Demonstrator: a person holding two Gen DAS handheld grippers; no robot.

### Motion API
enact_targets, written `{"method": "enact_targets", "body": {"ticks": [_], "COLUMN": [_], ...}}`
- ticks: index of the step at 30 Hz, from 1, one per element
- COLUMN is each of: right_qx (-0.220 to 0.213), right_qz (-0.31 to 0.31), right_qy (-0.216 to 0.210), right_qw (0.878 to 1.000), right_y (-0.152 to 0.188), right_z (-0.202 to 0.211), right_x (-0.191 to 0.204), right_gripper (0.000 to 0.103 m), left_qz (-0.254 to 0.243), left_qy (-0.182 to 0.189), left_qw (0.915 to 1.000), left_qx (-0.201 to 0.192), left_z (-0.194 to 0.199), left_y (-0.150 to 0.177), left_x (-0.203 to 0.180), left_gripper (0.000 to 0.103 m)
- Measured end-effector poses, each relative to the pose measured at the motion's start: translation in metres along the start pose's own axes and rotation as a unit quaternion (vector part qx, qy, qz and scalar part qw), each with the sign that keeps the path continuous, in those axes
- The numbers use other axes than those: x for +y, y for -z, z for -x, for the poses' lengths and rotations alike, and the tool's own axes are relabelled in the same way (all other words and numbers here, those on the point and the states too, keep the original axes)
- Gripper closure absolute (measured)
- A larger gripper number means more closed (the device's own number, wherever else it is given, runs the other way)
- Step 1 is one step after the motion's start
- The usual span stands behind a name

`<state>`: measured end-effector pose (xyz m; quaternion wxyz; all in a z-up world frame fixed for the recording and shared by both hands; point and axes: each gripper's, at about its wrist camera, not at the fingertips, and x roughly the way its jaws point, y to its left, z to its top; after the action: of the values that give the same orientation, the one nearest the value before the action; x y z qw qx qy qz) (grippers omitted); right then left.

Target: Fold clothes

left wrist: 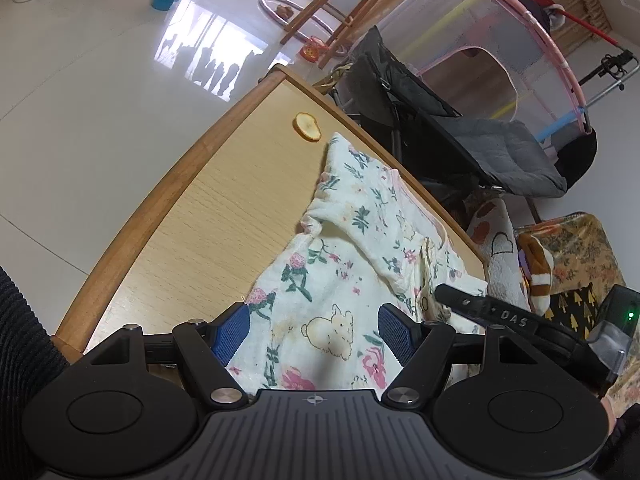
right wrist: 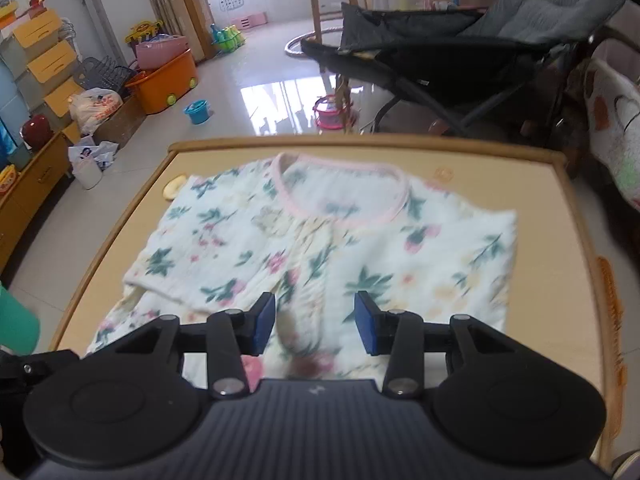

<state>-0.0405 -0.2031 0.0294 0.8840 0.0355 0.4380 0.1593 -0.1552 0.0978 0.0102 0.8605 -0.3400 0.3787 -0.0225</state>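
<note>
A cream floral baby top with a pink neckline lies spread on the wooden table, collar at the far side. One sleeve is folded in over the body. My left gripper hovers open over the hem, its blue pads apart with the rabbit print between them. My right gripper is open just above the lower middle of the top, and cloth shows between its blue pads, which do not press on it. The right gripper's finger shows in the left wrist view, over the top's right edge.
A round yellow slice lies on the table near its far corner. A grey stroller and a pink mesh playpen stand beyond the table. Toy bins and bags line the floor on the left.
</note>
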Motion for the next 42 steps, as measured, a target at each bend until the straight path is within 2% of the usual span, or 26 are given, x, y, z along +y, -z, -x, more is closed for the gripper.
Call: {"method": "enact_targets", "body": {"ticks": [3,5,7,10,14,17,19,21,27,31,33,36,39,40,41,42], "right_qx": [0.014,0.024,0.022,0.006,-0.024,-0.044,-0.047,-0.035,-0.011,-0.009,-0.005,0.016,0.016,0.014,0.013,0.012], "right_qz": [0.021,0.041,0.057,0.046,0.027,-0.001,-0.012,-0.027,-0.082,-0.116,-0.107,-0.09,-0.091,-0.094,-0.096,-0.098], "right_qy": [-0.015,-0.01,-0.002,0.005,0.046,0.095,0.127,0.139,0.104,0.075,0.064,0.065,0.07,0.069,0.068,0.068], "right_qw": [1.0,0.999,0.998,0.999,0.998,0.994,0.991,0.989,0.991,0.99,0.992,0.994,0.993,0.993,0.993,0.993], "right_y": [0.005,0.008,0.01,0.006,0.008,0.025,0.041,0.059,0.108,0.11,0.11,0.113,0.115,0.115,0.115,0.115], "right_z": [-0.009,-0.013,-0.012,0.003,0.034,0.06,0.073,0.082,0.104,0.105,0.104,0.098,0.096,0.096,0.097,0.097], "right_x": [0.015,0.025,0.03,0.026,0.01,-0.013,-0.027,-0.045,-0.075,-0.079,-0.072,-0.062,-0.061,-0.062,-0.063,-0.064], "right_gripper": [0.06,0.059,0.059,0.059,0.059,0.059,0.059,0.059,0.059,0.059,0.06,0.062,0.063,0.062,0.062,0.062], "left_qz": [0.0,-0.001,-0.005,-0.011,-0.016,-0.019,-0.015,-0.017,-0.069,-0.077,-0.076,-0.084,-0.109,-0.124,-0.139,-0.153], "left_qy": [-0.003,-0.005,-0.005,-0.006,-0.012,-0.023,-0.028,-0.032,-0.052,-0.069,-0.071,-0.069,-0.073,-0.081,-0.089,-0.097], "left_qw": [1.0,1.0,1.0,0.9999,0.9998,0.9995,0.9992,0.9989,0.9959,0.9946,0.9944,0.9939,0.991,0.9885,0.9857,0.9826], "left_qx": [0.002,0.001,0.001,-0.001,-0.004,-0.012,-0.022,-0.029,-0.025,0.005,0.018,0.019,0.027,0.032,0.036,0.041], "left_z": [0.001,0.002,0.003,0.005,0.006,0.009,0.013,0.018,0.023,0.016,0.012,0.011,0.009,0.008,0.006,0.005], "left_y": [0.0,0.001,0.001,0.002,0.002,0.002,0.001,-0.001,-0.009,-0.015,-0.017,-0.016,-0.011,-0.009,-0.007,-0.004], "left_x": [0.0,0.0,-0.001,-0.003,-0.004,-0.005,-0.003,-0.003,-0.01,-0.006,-0.002,-0.001,-0.006,-0.01,-0.014,-0.019], "left_gripper": [0.031,0.031,0.031,0.031,0.031,0.031,0.031,0.031,0.031,0.031,0.032,0.033,0.035,0.054,0.066,0.083]}}
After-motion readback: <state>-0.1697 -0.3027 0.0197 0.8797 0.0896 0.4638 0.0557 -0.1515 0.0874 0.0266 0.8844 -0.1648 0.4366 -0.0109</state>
